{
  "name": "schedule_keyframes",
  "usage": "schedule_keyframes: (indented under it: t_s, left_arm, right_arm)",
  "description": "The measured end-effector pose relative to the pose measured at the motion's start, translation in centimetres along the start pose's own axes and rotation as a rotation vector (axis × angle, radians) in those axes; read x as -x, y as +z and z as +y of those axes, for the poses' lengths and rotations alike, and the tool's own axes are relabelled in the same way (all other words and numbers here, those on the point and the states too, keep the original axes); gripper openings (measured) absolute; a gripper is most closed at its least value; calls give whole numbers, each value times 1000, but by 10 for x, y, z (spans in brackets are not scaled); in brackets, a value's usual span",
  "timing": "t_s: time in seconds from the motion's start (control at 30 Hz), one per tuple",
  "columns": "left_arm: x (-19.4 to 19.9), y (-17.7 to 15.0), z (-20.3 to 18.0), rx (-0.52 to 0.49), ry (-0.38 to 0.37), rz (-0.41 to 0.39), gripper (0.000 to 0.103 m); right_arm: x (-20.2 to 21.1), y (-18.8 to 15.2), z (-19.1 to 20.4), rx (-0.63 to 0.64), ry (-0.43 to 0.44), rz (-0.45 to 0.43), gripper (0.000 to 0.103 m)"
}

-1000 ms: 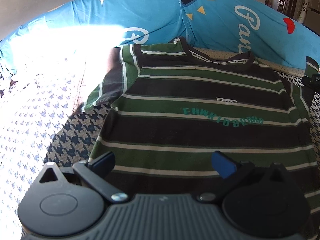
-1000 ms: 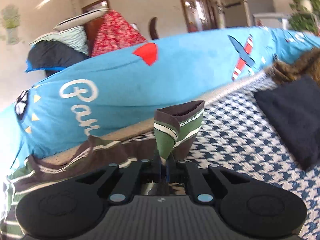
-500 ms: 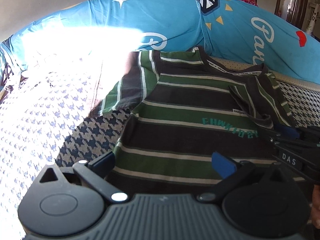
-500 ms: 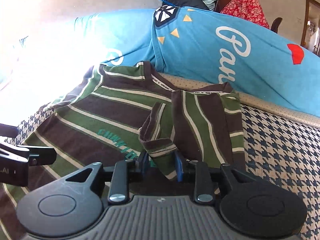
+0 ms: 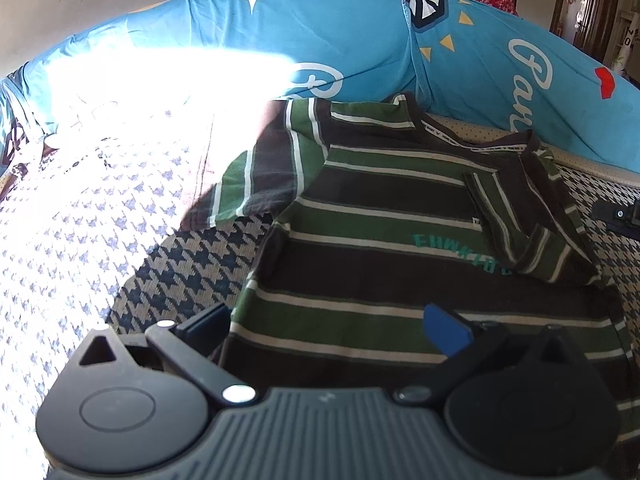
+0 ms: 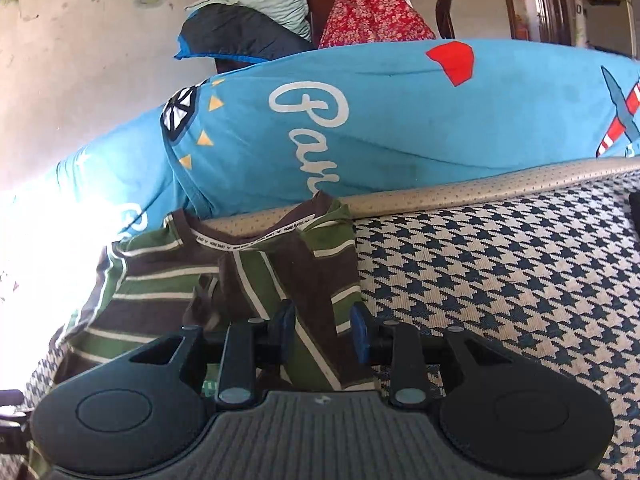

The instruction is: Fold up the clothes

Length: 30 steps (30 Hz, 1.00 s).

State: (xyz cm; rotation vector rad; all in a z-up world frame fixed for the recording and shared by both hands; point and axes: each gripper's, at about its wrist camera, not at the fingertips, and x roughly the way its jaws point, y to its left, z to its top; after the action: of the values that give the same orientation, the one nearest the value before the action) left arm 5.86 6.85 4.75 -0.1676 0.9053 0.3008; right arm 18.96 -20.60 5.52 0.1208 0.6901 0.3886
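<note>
So from the left wrist view we get nearly the whole striped T-shirt (image 5: 360, 248) spread flat on the houndstooth cover (image 5: 192, 264), collar at the far end against the blue cushion (image 5: 360, 40). The right wrist view only catches the shirt's far right corner (image 6: 256, 276) but gives us the stuff behind the cushion: a red floral cloth (image 6: 372, 16), a dark bundle with a blue edge (image 6: 240, 36) and a plane print at the cushion's right end (image 6: 620, 116). It also shows a long bare stretch of cover (image 6: 500, 264) off to the right.

The left gripper (image 5: 326, 320) has its jaws wide apart over the near hem, nothing between them. The right gripper (image 6: 322, 328) has its jaws slightly apart with a strip of the folded-in sleeve (image 6: 316, 280) lying between the blue pads (image 6: 358, 334), and we don't see them pressing on it. In the left view just a black bit of the right gripper pokes in at the right edge (image 5: 618, 214).

Hard to read: a big sun glare (image 5: 140, 92) washes out the far left of the cover and part of the left sleeve (image 5: 256, 176). The teal lettering (image 5: 452, 250) on the chest is partly covered by the right sleeve (image 5: 532, 220), which is folded inward over the front. Shirt itself is dark brown and green bands with thin white lines, printed tape inside the collar (image 6: 256, 240)
</note>
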Motion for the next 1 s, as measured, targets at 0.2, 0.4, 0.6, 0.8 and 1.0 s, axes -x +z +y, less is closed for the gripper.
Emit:
schedule_keyframes:
  t_s: [0.2,0.4,0.6,0.8,1.0]
  left_arm:
    - [-7,-4,3,3,0,14,103]
    - [-17,-11,0,-20,8,19,103]
    - [-25,-12,4,-16,7,26,103]
    - [-32,-11,10,1,-5,42,103]
    - [-38,-9,11,5,-7,49,103]
  right_arm:
    - [-5,5,-1,-21,-4,-3,30]
    - [-18,3,9,33,-28,-44,30]
    - [-34,8,16,67,-21,-78,30]
    - [-54,16,15,75,-35,-83,30]
    - [-70,18,15,97,-46,-62,30]
